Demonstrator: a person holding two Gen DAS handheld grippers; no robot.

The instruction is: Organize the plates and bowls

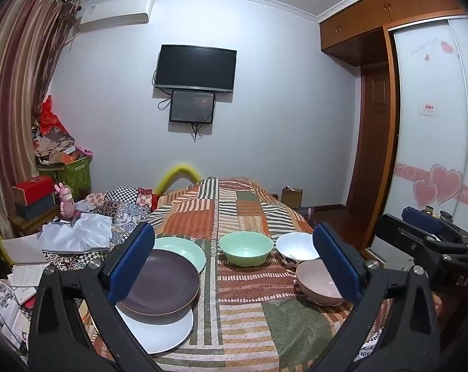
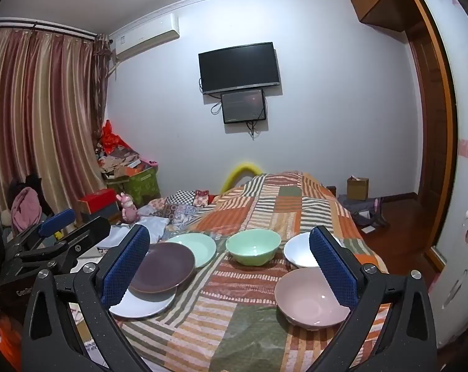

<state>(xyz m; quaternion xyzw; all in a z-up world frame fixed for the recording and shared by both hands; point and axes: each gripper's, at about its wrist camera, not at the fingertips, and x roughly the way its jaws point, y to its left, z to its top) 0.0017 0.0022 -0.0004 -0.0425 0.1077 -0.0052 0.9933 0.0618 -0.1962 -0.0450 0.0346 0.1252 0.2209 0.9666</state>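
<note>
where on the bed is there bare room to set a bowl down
Free: the quilt strip between the purple plate and the pink bowl, in front of the green bowl; also the far quilt behind the dishes. Crowded: the left, where purple, green and white plates overlap, and the right by the white bowl.

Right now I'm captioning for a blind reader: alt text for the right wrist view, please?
Three plates, purple overlapping white and mint green, and three bowls, mint green, white and pink, lie on a patchwork bedspread, framed by the open right tool.
</note>
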